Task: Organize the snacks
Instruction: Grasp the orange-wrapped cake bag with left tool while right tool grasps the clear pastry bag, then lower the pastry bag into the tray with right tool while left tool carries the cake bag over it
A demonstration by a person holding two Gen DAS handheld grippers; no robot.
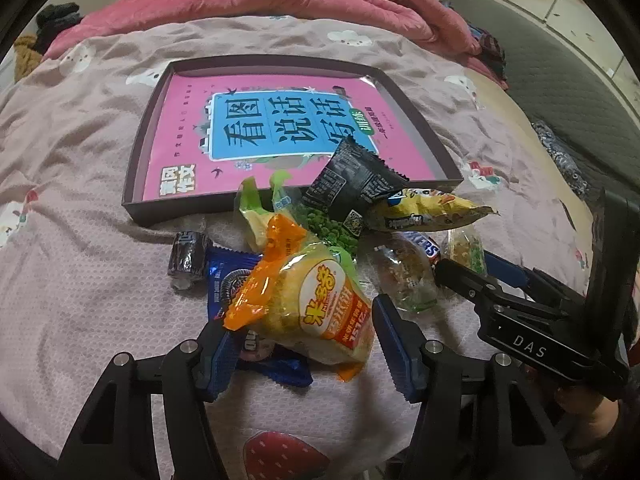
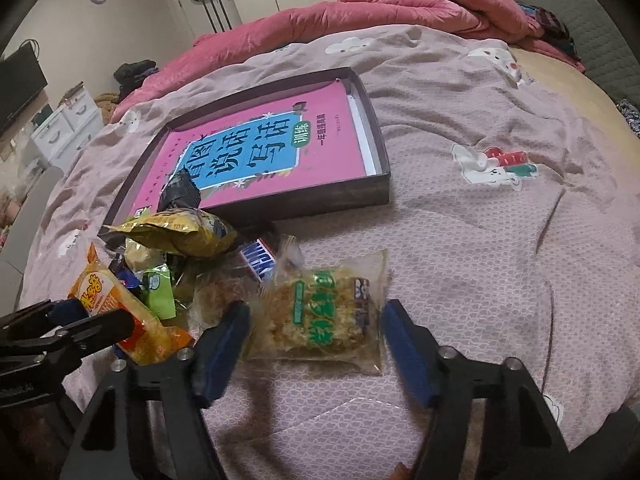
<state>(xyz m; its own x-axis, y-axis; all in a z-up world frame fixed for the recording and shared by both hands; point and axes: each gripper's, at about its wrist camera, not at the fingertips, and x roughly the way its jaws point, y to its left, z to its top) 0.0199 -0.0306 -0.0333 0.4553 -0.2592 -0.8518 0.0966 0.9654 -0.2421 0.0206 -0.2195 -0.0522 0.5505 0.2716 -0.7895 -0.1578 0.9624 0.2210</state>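
Note:
A heap of snack packs lies on the bed in front of a shallow dark box (image 1: pixel 135 184) (image 2: pixel 379 148) that holds a pink book (image 1: pixel 188 120). My left gripper (image 1: pixel 304 352) is closed against the sides of an orange-and-yellow rice cracker pack (image 1: pixel 308 312) that rests on a blue Oreo pack (image 1: pixel 224 284). My right gripper (image 2: pixel 314 344) has its blue pads against both edges of a clear pack with a green label (image 2: pixel 320 312), flat on the blanket. In the left wrist view the right gripper (image 1: pixel 476 270) is at the right of the heap.
A black wrapper (image 1: pixel 352 180) leans over the box's near rim, beside a yellow bag (image 1: pixel 424 210), a green pea pack (image 1: pixel 332 228), a Snickers bar (image 2: pixel 258 258) and a dark roll (image 1: pixel 188 258). A pink quilt (image 2: pixel 420 4) is bunched at the far side. Drawers (image 2: pixel 64 128) stand left.

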